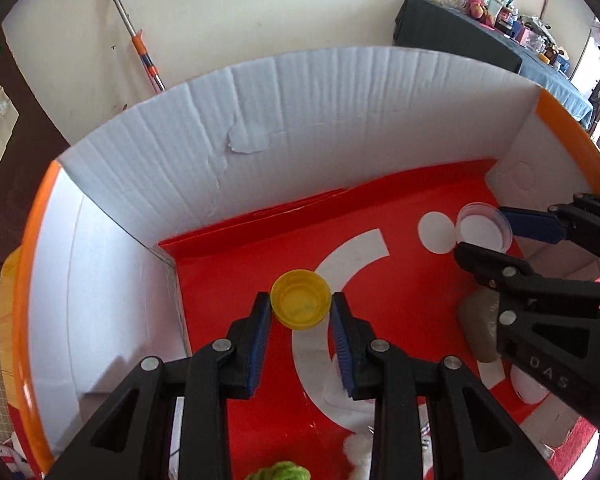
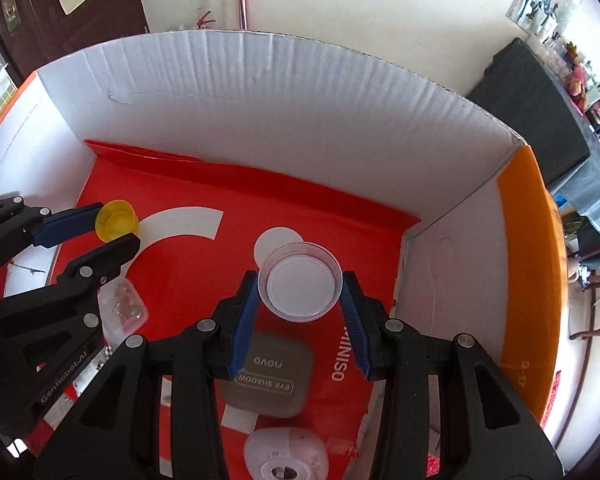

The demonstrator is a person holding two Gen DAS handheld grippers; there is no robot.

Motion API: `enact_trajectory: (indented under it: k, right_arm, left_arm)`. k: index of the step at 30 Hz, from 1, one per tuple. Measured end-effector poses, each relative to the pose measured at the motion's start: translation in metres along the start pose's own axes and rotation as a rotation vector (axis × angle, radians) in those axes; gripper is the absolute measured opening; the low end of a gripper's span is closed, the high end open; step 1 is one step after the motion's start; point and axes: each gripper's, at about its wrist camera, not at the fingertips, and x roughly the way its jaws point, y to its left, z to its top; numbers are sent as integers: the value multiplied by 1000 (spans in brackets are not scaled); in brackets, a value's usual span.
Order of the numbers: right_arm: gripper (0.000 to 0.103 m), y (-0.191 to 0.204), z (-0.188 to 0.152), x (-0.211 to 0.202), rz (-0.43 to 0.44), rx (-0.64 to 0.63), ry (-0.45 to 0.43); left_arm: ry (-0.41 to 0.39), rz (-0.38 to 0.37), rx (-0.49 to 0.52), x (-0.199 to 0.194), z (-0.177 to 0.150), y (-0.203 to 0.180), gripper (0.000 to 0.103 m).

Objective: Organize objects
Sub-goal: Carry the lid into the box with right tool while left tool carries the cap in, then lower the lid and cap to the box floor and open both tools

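Both grippers reach into a cardboard box (image 1: 300, 120) with white walls and a red floor. My left gripper (image 1: 301, 305) is shut on a small yellow plastic cup (image 1: 300, 304), held between the blue pads over the red floor. It also shows in the right wrist view (image 2: 117, 220). My right gripper (image 2: 302, 290) is shut on a clear round lid (image 2: 301, 288) with a white centre. The lid also shows in the left wrist view (image 1: 484, 229), at the box's right side.
On the box floor lie a grey eye-shadow case (image 2: 272, 376), a white round device (image 2: 284, 456), a clear packet (image 2: 126, 308), a green fuzzy thing (image 1: 280, 472) and a white cotton ball (image 1: 358, 456). A cluttered table (image 1: 520, 32) stands behind.
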Motion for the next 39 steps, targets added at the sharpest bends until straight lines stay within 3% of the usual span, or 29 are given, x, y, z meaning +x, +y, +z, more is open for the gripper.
enact_trajectory:
  k: [7,24,36,39]
  right_arm:
    - [39,-3,-2,13,-37,-40,24]
    - [39,-11,-16,13,-26,-69,23]
    - [40,-8,-16,8,-22,-81,18]
    - [40,-8,-18,7,-21,-84,18]
  left_arm:
    - [17,6,13,2,-6,-4,32]
    - [29,8,11,-2,-18,-13,32]
    - [28,8,11,1,-15,0,32]
    - [27,7,11,1,-15,0,37]
